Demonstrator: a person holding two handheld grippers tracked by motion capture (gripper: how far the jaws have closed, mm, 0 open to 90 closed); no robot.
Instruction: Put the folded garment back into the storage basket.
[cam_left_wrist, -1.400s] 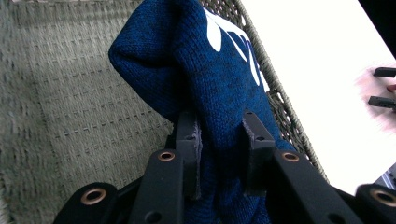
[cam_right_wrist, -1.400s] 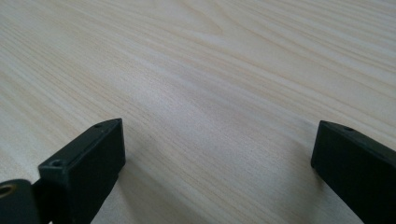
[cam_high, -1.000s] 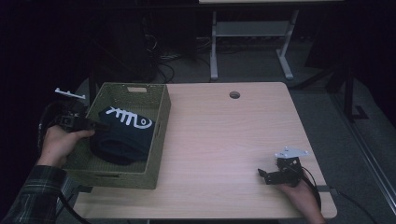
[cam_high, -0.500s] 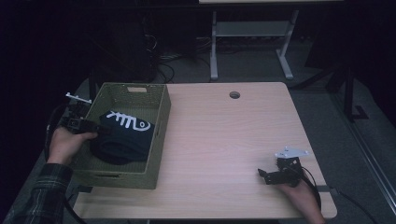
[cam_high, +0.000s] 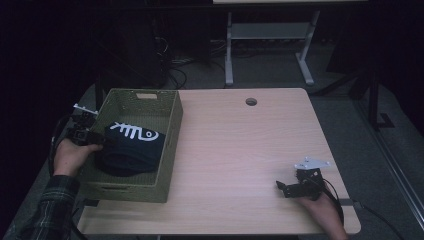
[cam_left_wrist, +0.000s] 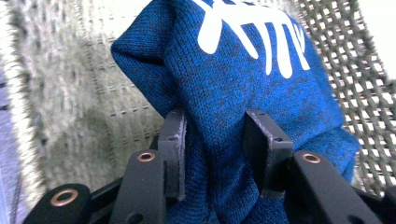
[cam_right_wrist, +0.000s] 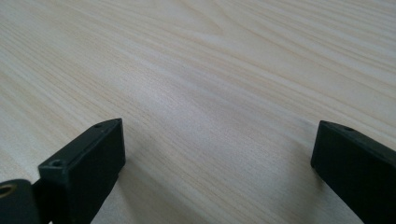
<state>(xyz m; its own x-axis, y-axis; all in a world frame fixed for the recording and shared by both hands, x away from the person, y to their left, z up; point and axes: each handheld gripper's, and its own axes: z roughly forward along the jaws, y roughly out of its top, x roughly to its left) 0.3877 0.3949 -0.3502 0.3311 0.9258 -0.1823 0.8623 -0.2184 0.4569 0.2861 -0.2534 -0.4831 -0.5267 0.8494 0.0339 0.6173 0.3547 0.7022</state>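
Note:
A dark blue knitted garment (cam_high: 131, 145) with a white fishbone print lies inside the green woven basket (cam_high: 172, 125) at the table's left. My left gripper (cam_high: 102, 144) reaches over the basket's left wall to the garment's left edge. In the left gripper view a fold of the blue garment (cam_left_wrist: 243, 70) fills the gap between the jaws of the left gripper (cam_left_wrist: 215, 116). Those jaws have just been opening and stand apart, so the cloth sits loosely between them. My right gripper (cam_high: 280, 186) rests on the table near the front right corner, open and holding nothing, bare wood between the jaws of the right gripper (cam_right_wrist: 219, 126).
The light wooden table (cam_high: 240, 150) has a round cable hole (cam_high: 251, 101) at the back middle. The basket's mesh wall (cam_left_wrist: 355, 60) stands close behind the garment. A white desk frame (cam_high: 270, 35) and cables lie on the floor beyond the table.
My left hand has sunk a little at the basket's left wall and the garment has settled lower in the basket. The right hand has kept still.

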